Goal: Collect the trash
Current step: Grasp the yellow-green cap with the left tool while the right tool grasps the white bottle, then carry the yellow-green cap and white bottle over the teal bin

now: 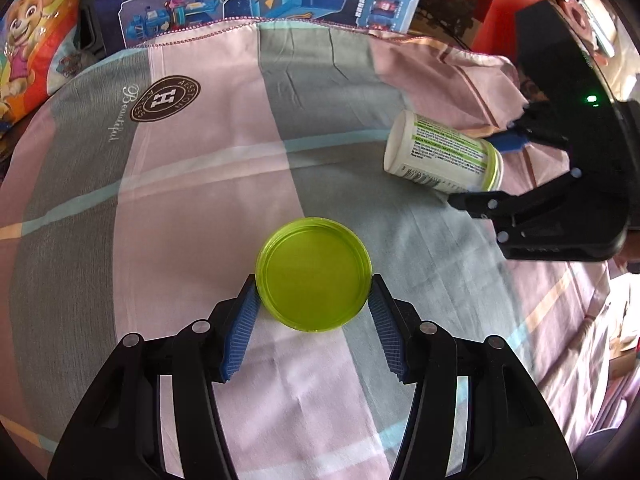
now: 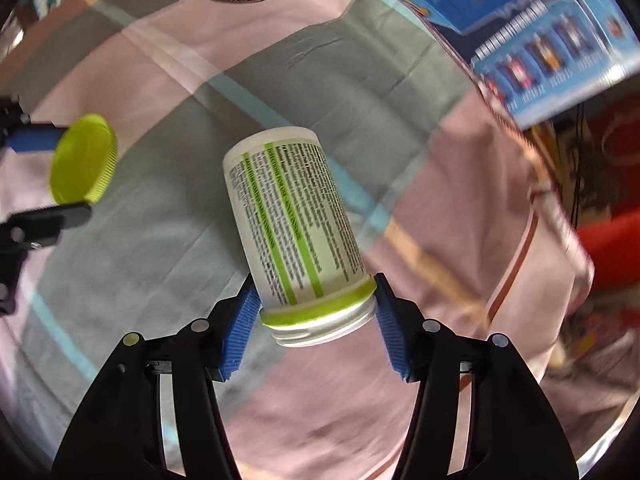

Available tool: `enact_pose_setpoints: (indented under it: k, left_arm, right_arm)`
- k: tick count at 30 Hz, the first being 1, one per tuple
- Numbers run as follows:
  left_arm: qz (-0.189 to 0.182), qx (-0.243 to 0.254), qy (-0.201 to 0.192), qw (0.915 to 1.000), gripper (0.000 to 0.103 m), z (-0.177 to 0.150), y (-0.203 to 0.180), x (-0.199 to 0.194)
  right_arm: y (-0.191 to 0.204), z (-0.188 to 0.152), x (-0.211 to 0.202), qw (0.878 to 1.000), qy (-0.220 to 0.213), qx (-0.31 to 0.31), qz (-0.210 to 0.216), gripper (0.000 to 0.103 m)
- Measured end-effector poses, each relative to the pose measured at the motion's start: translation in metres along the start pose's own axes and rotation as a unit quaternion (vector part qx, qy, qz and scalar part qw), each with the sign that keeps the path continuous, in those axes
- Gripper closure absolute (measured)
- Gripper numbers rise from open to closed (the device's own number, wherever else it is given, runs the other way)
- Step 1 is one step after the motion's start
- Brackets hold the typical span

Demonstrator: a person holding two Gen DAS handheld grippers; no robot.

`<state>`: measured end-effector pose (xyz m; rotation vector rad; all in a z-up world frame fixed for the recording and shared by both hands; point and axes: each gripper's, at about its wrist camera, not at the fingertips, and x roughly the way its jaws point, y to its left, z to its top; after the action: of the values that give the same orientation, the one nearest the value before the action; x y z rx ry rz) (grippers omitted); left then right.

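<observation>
Grippers: two — one lid (image 1: 313,274), one bottle (image 2: 295,229).

Lid (image 1: 314,274) left of bottle (image 1: 442,156) (apart) — bedsheet (image 1: 200,184) beneath

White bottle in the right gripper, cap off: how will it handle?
The white bottle looks like rigid plastic, probably light. The right gripper pinches only its threaded neck, so it may pivot. Being round, it would likely roll if dropped on the bedsheet.
</observation>
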<state>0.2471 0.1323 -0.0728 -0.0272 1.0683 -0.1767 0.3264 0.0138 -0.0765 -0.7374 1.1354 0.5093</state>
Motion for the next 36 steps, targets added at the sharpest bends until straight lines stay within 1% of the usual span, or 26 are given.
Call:
enact_pose_setpoints:
  k: [2, 4, 7, 11, 13, 16, 20, 23, 26, 28, 32, 33, 34, 36]
  left_arm:
    - [-0.001, 0.001, -0.001, 1.0, 0.047, -0.003, -0.004, -0.003]
    - [-0.003, 0.003, -0.002, 1.0, 0.047, -0.007, -0.011, -0.008]
    - [-0.006, 0.013, -0.003, 0.9999, 0.047, -0.014, -0.027, -0.016]
    - [-0.015, 0.028, -0.004, 0.9995, 0.047, -0.026, -0.053, -0.025]
    - [-0.021, 0.035, -0.004, 0.9992, 0.047, -0.031, -0.066, -0.029]
    - [-0.032, 0.048, 0.0, 0.9984, 0.047, -0.043, -0.089, -0.033]
    - [-0.043, 0.068, 0.005, 0.9967, 0.047, -0.056, -0.12, -0.037]
    - [-0.047, 0.088, 0.007, 0.995, 0.047, -0.063, -0.143, -0.04]
    - [-0.048, 0.112, 0.005, 0.9926, 0.047, -0.066, -0.168, -0.045]
    - [-0.051, 0.123, 0.0, 0.9911, 0.047, -0.067, -0.183, -0.051]
    - [-0.058, 0.149, -0.008, 0.9872, 0.047, -0.067, -0.215, -0.062]
    - [-0.059, 0.155, -0.01, 0.9861, 0.047, -0.068, -0.223, -0.064]
    - [-0.061, 0.164, -0.012, 0.9846, 0.047, -0.068, -0.233, -0.066]
    - [-0.066, 0.176, -0.013, 0.9821, 0.047, -0.068, -0.25, -0.068]
  right_arm:
    - [-0.002, -0.012, -0.01, 0.999, -0.003, 0.039, 0.024, 0.049]
    - [0.002, -0.027, -0.019, 0.997, -0.009, 0.063, 0.04, 0.049]
    - [0.002, -0.05, -0.03, 0.994, -0.014, 0.092, 0.05, 0.05]
    - [-0.006, -0.09, -0.044, 0.985, -0.026, 0.152, 0.072, 0.05]
    - [-0.009, -0.115, -0.053, 0.977, -0.033, 0.188, 0.091, 0.05]
    - [-0.007, -0.153, -0.065, 0.968, -0.035, 0.225, 0.103, 0.05]
    - [-0.015, -0.19, -0.074, 0.961, -0.036, 0.254, 0.1, 0.05]
    - [-0.024, -0.22, -0.088, 0.956, -0.046, 0.279, 0.084, 0.05]
    - [-0.033, -0.242, -0.099, 0.951, -0.055, 0.295, 0.078, 0.05]
    - [-0.041, -0.258, -0.108, 0.945, -0.064, 0.311, 0.076, 0.05]
    - [-0.056, -0.3, -0.125, 0.928, -0.084, 0.354, 0.077, 0.05]
    - [-0.061, -0.314, -0.129, 0.923, -0.088, 0.367, 0.077, 0.05]
    - [-0.067, -0.339, -0.137, 0.915, -0.096, 0.386, 0.07, 0.05]
    - [-0.072, -0.36, -0.142, 0.908, -0.101, 0.402, 0.065, 0.05]
